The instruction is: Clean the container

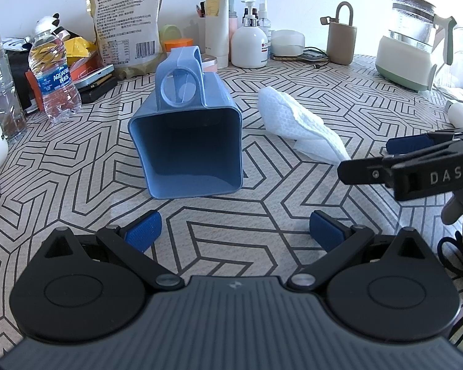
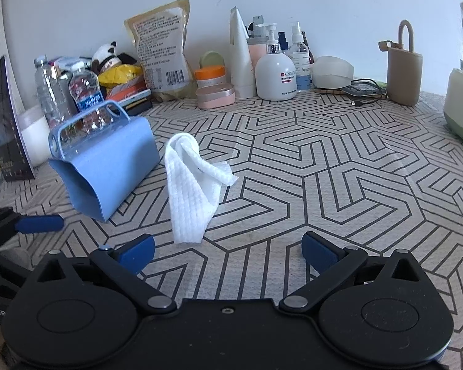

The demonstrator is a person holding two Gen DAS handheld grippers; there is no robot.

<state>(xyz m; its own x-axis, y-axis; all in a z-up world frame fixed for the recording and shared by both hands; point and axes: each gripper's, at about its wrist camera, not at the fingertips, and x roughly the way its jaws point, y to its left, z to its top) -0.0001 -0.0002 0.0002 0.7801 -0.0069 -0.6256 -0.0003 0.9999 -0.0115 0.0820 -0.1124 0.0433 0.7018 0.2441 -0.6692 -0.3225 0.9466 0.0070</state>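
We see the blue container (image 1: 186, 141) lying on its side on the patterned table (image 1: 293, 215), handle up, its square mouth facing our left gripper (image 1: 234, 228), whose view alone looks into the bare interior and catches the glass kettle (image 1: 416, 40) at the far right. Our right gripper's (image 2: 228, 254) view shows instead the container's closed side wall, with the crumpled white cloth (image 2: 191, 185) lying just beside it, and a dark box (image 2: 6, 123) at the table's left edge. Both grippers hover low over the table, short of container and cloth, fingers spread wide and holding nothing.
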